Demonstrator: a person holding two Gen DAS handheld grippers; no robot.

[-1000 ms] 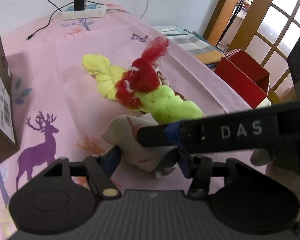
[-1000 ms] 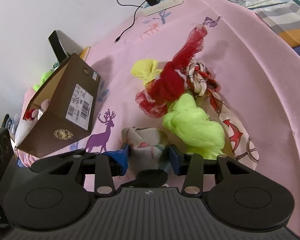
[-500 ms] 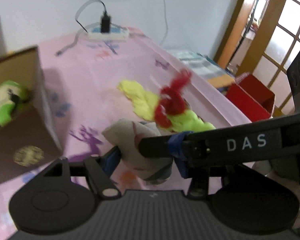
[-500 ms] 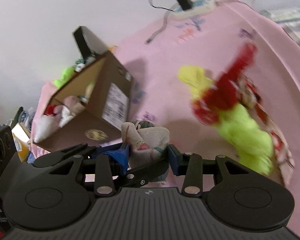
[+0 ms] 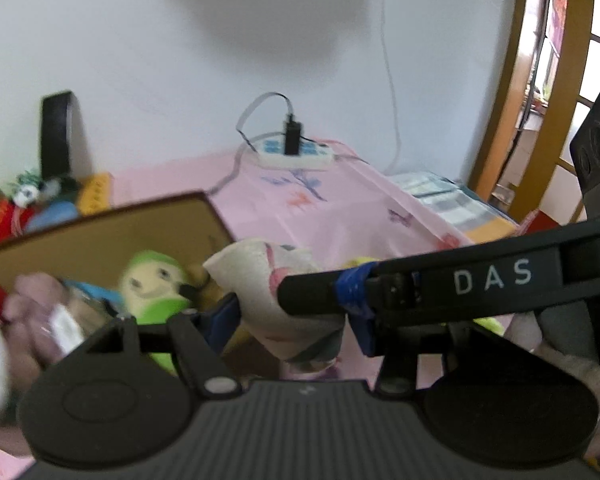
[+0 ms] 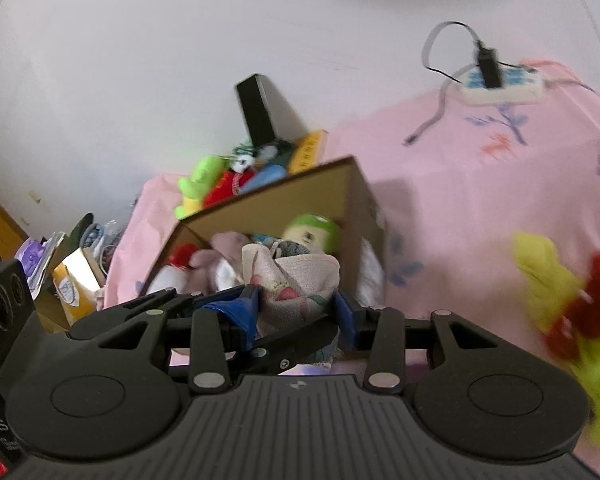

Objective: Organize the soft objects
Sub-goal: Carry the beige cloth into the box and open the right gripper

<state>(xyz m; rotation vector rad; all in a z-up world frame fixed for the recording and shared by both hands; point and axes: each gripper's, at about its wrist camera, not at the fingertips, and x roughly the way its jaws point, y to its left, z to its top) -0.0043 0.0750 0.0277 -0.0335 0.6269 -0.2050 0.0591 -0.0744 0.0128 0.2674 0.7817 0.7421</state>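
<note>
Holding: both grippers pinch one bundled cream cloth with a pink and green print.
Right gripper: clenched on the cloth, blue pads pressing its two sides at frame centre, the bundle rising above the fingers.
Left gripper: also clamped on the cloth, which sits at lower centre between its blue pads; the right gripper's black finger marked DAS crosses in from the right and lies against the cloth.
Cardboard box: open, just behind the cloth at centre in the right view, centre left in the left view.
Box contents: a green-hooded plush toy, pinkish and white soft things, blurred.
Pink tablecloth: yellow, red and lime rags at right edge.
Power strip: upper centre, by the wall.
</note>
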